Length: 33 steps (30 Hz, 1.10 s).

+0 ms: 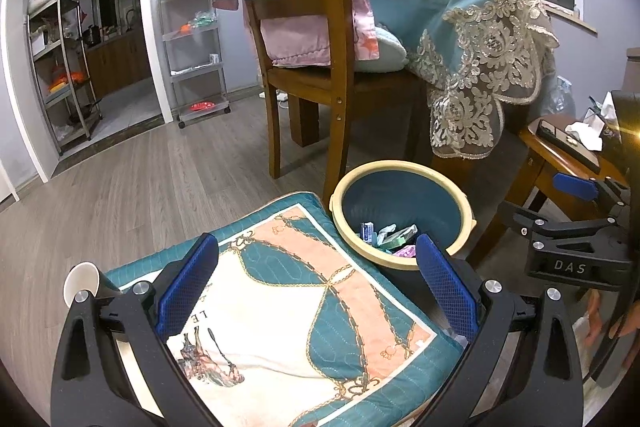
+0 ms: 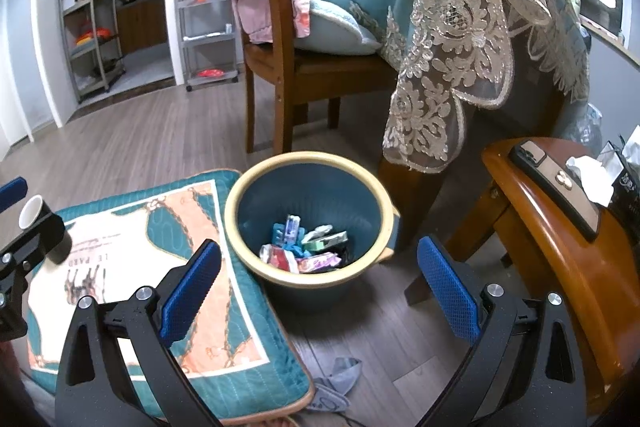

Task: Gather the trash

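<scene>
A blue bin with a cream rim stands on the wood floor beside a patterned cushion. Several wrappers lie in its bottom. My left gripper hangs open above the cushion, with nothing between its blue pads. My right gripper is open too, just in front of the bin and empty; it also shows at the right edge of the left wrist view. A white paper cup sits by the left gripper's outer finger.
A wooden chair with pink cloth stands behind the bin. A lace-edged teal tablecloth hangs at right. A small wooden table holds a phone and crumpled tissue. A grey cloth lies on the floor.
</scene>
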Each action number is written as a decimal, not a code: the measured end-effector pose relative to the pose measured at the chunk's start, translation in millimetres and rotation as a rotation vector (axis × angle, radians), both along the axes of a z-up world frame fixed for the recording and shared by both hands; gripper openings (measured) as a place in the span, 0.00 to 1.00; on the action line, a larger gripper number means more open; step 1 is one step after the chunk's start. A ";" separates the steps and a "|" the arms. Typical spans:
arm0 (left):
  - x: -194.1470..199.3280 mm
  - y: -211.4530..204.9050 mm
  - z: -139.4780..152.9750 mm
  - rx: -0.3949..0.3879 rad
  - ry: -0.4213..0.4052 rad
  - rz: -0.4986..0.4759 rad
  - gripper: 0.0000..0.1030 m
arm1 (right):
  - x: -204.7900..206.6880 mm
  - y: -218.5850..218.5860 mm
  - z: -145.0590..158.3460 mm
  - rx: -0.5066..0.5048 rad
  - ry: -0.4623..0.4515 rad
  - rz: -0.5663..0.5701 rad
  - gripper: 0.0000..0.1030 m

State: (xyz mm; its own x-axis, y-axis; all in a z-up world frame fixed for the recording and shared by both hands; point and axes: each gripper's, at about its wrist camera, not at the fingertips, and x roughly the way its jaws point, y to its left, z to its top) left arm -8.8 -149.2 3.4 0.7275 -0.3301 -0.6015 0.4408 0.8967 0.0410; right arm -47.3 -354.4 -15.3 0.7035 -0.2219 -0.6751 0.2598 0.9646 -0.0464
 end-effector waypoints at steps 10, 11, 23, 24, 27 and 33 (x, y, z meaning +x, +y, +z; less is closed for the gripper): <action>1.0 -0.1 -0.7 0.001 0.003 0.000 0.94 | 0.7 0.4 1.0 0.001 -0.004 0.003 0.95; 1.0 -0.1 -0.6 -0.001 0.005 0.001 0.94 | 1.3 0.3 0.9 -0.001 0.000 0.004 0.95; -0.4 -1.4 -1.2 0.018 -0.002 -0.006 0.94 | 1.8 0.6 0.3 -0.001 0.002 0.004 0.95; -0.4 -1.2 -1.0 0.018 -0.003 -0.007 0.94 | 0.4 0.9 1.0 -0.001 0.001 0.004 0.95; -0.3 -0.6 -1.0 0.018 -0.004 -0.007 0.94 | 1.7 0.6 0.4 -0.003 0.004 0.004 0.95; -0.7 -1.1 -1.1 0.019 -0.001 -0.014 0.94 | 1.7 0.5 0.8 -0.001 0.006 0.004 0.95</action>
